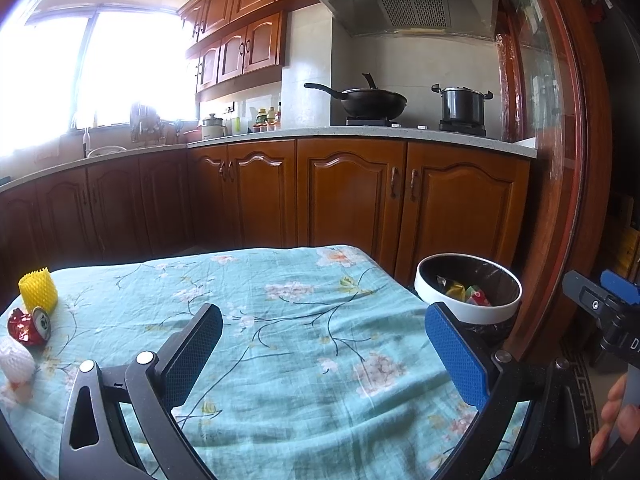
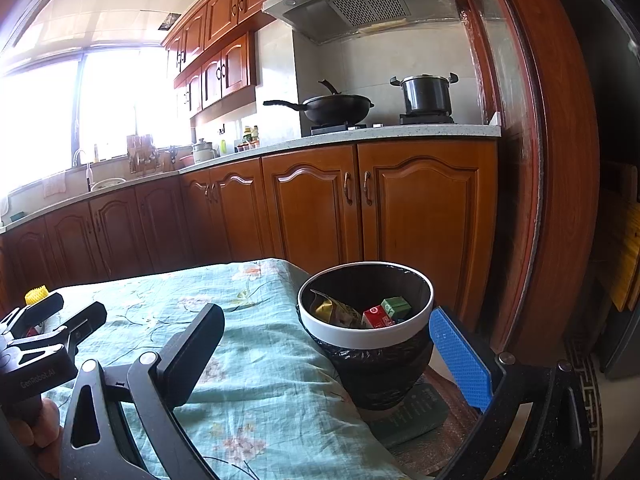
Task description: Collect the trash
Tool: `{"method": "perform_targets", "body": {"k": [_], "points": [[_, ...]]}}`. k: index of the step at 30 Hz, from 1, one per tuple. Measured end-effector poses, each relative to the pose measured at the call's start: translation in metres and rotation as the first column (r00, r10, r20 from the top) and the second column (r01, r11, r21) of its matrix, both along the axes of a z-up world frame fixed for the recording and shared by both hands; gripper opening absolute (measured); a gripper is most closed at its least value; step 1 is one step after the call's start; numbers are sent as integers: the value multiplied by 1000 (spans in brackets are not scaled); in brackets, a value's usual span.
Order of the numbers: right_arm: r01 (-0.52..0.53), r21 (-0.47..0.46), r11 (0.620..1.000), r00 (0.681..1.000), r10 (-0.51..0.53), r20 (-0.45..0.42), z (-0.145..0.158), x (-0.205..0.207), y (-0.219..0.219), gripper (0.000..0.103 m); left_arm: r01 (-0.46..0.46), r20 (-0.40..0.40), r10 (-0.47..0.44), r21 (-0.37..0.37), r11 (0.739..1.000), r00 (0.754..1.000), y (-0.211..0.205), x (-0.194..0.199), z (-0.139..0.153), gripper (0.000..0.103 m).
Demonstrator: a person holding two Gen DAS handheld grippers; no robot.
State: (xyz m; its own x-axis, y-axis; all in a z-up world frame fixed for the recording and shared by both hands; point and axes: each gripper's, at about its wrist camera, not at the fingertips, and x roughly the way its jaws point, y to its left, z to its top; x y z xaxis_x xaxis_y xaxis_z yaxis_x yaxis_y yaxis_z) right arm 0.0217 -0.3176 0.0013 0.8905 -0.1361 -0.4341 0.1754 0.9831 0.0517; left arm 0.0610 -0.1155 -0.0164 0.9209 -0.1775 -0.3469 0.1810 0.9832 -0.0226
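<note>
The table under the teal floral cloth (image 1: 280, 320) fills most of your view, and off its far right corner stands the round white-rimmed bin with a black liner (image 2: 366, 334), already holding a gold foil pouch and small red and green cartons.

The trash still waiting for you sits at the table's left edge, well apart from the bin: a yellow foam-net fruit sleeve (image 1: 38, 289) standing upright, open end up; just in front of it a crushed red drink can (image 1: 30, 326); and nearest you a white foam-net sleeve (image 1: 16, 360), partly cut off by the frame.

The can lies on its side, long axis roughly level, its round top turned right and slightly toward you.

Your left gripper (image 1: 324, 354) hangs over the middle of the cloth with jaws spread wide and nothing between them. Your right gripper (image 2: 332, 354) is likewise released and empty, its blue pad close beside the bin.

My judgement is that the can is your main risk: closing across its dented sides could squirt it out or roll it off the near edge. The yellow sleeve is light and could tip or collapse if you nudge it while reaching, and dragging a finger low may bunch the loose cloth and shift all three.
</note>
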Motion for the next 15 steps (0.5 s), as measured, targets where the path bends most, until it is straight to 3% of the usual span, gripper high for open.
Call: {"method": "perform_targets", "body": {"k": [15], "points": [[-5, 2, 1000, 1000, 5, 2, 0, 2, 0, 103, 5, -2, -5, 0, 1000, 1000, 0, 0, -1, 102]]}}
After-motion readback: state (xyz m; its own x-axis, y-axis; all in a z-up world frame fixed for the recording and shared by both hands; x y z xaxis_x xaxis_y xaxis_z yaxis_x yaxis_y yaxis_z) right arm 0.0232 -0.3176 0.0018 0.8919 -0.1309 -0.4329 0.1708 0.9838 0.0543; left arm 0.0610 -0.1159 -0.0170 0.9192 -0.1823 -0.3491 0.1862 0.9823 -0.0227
